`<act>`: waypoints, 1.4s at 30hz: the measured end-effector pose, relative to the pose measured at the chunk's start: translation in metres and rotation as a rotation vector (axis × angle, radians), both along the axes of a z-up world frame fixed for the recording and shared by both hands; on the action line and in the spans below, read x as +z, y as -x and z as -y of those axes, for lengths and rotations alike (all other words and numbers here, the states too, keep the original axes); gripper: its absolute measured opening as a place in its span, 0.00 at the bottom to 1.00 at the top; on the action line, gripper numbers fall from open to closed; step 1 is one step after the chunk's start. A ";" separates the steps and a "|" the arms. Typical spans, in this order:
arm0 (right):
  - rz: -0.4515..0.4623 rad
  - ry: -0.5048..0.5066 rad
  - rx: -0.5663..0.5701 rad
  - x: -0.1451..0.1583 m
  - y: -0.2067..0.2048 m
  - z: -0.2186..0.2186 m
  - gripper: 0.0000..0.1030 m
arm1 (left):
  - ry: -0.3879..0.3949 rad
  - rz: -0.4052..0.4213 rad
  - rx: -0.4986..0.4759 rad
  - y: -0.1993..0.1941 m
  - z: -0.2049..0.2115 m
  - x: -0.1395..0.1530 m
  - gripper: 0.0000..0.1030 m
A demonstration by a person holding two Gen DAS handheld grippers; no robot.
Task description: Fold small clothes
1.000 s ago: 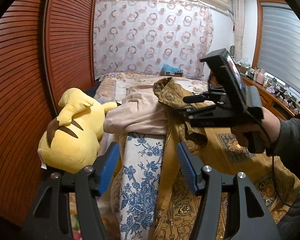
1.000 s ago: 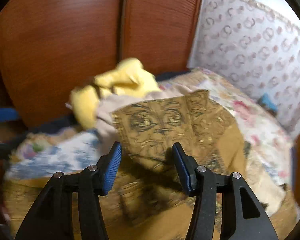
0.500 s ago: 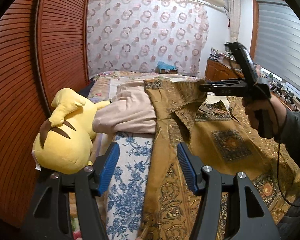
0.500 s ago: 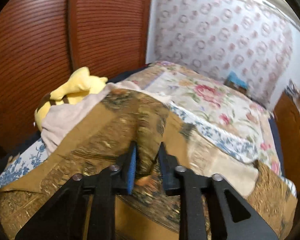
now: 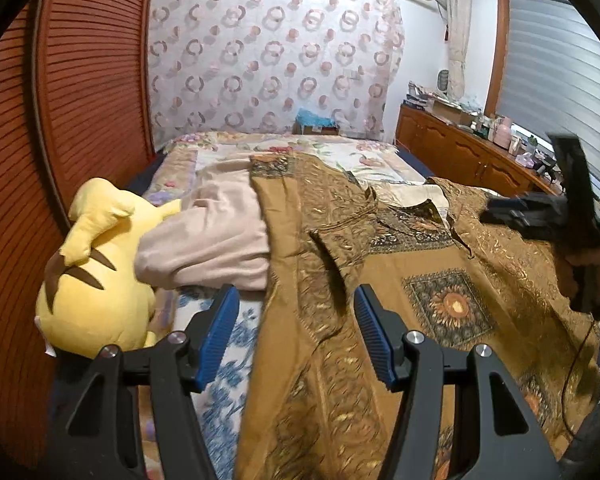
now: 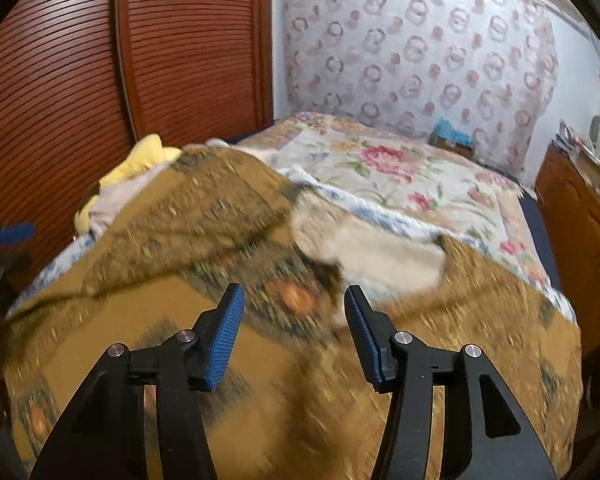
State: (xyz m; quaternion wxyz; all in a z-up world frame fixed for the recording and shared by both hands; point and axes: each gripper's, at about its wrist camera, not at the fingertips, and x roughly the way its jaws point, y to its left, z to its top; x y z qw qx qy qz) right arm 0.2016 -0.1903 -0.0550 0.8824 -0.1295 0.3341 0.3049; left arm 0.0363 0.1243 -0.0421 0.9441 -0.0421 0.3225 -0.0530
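Observation:
A gold-brown patterned garment (image 5: 440,304) lies spread face up across the bed, one sleeve (image 5: 340,236) folded inward over its chest. My left gripper (image 5: 296,292) hovers open over the garment's left edge with nothing between its pads. In the right wrist view the garment (image 6: 172,248) is blurred below my right gripper (image 6: 293,290). Its jaws are opening and hold nothing. A person's hand (image 5: 580,272) carries that gripper at the far right of the left wrist view.
A yellow plush toy (image 5: 96,280) and a crumpled beige garment (image 5: 212,240) lie at the garment's left. The floral quilt (image 6: 400,176) stretches behind. Louvered wooden doors (image 5: 80,100) close the left side. A cluttered wooden sideboard (image 5: 460,152) runs along the right.
My right gripper pulled the garment's upper part off the beige pile toward the right, shut on a fold, then let it go. The garment now lies flatter. The left gripper shifted slightly.

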 end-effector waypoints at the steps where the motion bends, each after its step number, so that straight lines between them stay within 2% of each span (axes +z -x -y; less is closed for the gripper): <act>1: -0.009 0.009 -0.007 -0.003 0.002 0.008 0.52 | 0.001 -0.007 -0.007 -0.006 0.003 -0.001 0.57; 9: -0.062 0.067 -0.076 -0.033 0.008 0.077 0.52 | 0.017 -0.050 -0.038 -0.038 0.023 -0.008 0.57; 13: -0.092 0.078 -0.114 -0.045 0.004 0.099 0.52 | 0.006 -0.103 -0.045 -0.057 0.030 -0.018 0.57; 19: -0.109 0.074 -0.122 -0.056 0.002 0.110 0.52 | 0.013 -0.119 -0.066 -0.074 0.038 -0.023 0.55; 26: -0.114 0.060 -0.121 -0.056 0.000 0.112 0.55 | 0.032 -0.155 -0.043 -0.094 0.036 -0.029 0.52; 30: -0.116 0.058 -0.119 -0.056 0.000 0.111 0.56 | 0.058 -0.160 -0.046 -0.102 0.037 -0.033 0.47; 37: -0.115 0.060 -0.118 -0.056 0.000 0.110 0.58 | 0.058 -0.148 -0.046 -0.107 0.037 -0.032 0.20; 42: -0.115 0.060 -0.118 -0.056 0.000 0.110 0.59 | 0.055 -0.134 -0.093 -0.101 0.049 -0.028 0.14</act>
